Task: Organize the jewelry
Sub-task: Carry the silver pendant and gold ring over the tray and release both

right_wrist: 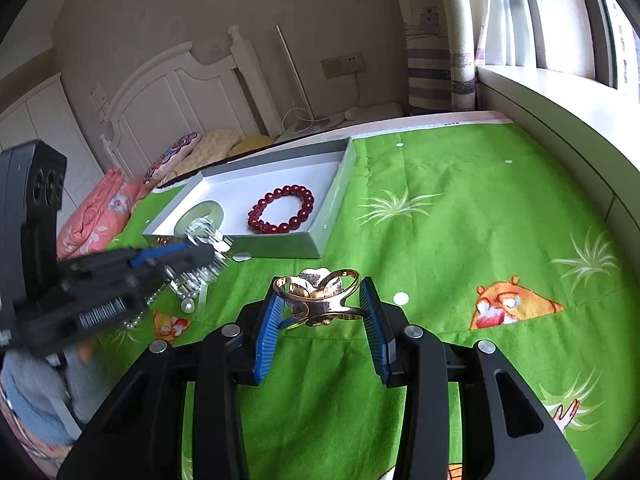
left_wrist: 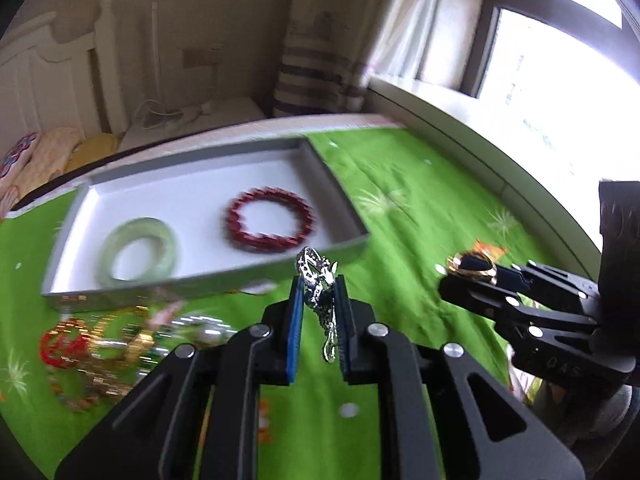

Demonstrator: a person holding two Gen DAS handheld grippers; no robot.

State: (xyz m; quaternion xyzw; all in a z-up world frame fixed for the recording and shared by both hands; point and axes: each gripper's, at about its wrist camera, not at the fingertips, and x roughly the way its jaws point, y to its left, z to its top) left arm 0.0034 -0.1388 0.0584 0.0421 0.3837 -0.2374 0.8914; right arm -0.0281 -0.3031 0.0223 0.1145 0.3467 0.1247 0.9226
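Observation:
My left gripper [left_wrist: 317, 280] is shut on a silver openwork piece [left_wrist: 317, 276] and holds it above the green cloth, just in front of the grey tray [left_wrist: 344, 246]. The tray holds a pale green bangle [left_wrist: 138, 252] and a red bead bracelet [left_wrist: 270, 218]. My right gripper [right_wrist: 320, 294] is shut on a gold openwork ornament [right_wrist: 320, 294] above the cloth. It also shows at the right of the left wrist view [left_wrist: 472, 270]. The left gripper shows at the left of the right wrist view [right_wrist: 188, 254]. The tray [right_wrist: 280, 246], bracelet [right_wrist: 282, 210] and bangle [right_wrist: 208, 210] lie beyond.
A blurred heap of gold, red and silver jewelry [left_wrist: 120, 344] lies on the green cloth [left_wrist: 420, 216] left of my left gripper. Pearls and a silver chain [right_wrist: 186, 300] lie under the left gripper. A bed with pillows [right_wrist: 188, 156] is behind; a white window ledge [right_wrist: 560, 120] runs along the right.

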